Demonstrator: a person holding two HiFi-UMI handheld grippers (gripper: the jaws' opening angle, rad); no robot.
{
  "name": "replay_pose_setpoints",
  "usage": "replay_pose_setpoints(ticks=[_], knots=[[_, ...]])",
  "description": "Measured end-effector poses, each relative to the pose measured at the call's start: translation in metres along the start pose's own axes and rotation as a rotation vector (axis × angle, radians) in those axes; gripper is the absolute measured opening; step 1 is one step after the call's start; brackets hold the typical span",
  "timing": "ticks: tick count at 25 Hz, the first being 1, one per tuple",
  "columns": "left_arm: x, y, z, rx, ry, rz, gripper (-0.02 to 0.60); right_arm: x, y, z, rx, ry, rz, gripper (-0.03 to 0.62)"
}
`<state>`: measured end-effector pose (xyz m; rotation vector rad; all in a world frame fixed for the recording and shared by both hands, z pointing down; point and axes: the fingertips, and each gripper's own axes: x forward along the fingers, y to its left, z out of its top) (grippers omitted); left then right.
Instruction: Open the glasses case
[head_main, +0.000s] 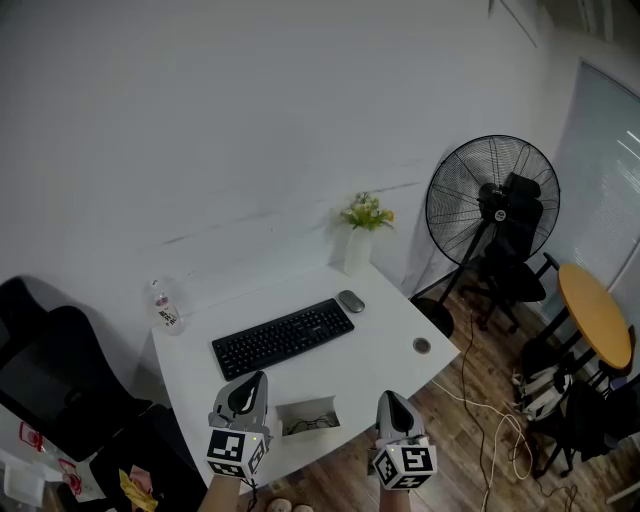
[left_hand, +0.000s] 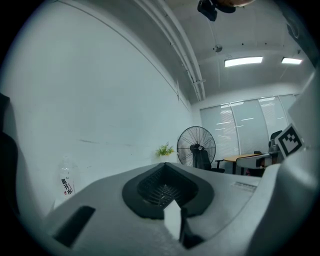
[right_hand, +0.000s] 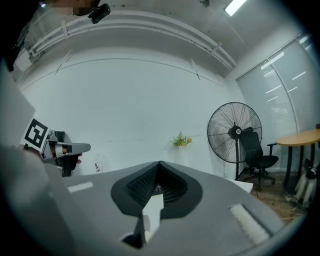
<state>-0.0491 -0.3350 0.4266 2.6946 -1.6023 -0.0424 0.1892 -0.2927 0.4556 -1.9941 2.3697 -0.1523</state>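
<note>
In the head view a small white open case with something dark inside lies near the front edge of the white desk. My left gripper hovers just left of the case and my right gripper just right of it, both apart from it. Both point level toward the far wall. In the left gripper view the left gripper has its jaws closed to a point with nothing in them. The right gripper looks the same in its own view. The case is hidden in both gripper views.
A black keyboard, a mouse, a vase of flowers, a clear bottle and a small round object sit on the desk. A standing fan, a black chair and a round wooden table stand at the right.
</note>
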Motion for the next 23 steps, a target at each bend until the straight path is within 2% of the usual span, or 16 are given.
replay_pose_setpoints(ticks=[23], knots=[[0.003, -0.0026, -0.0084, 0.004, 0.025, -0.022, 0.008, 0.0045, 0.0055, -0.0068, 0.001, 0.023, 0.02, 0.011]])
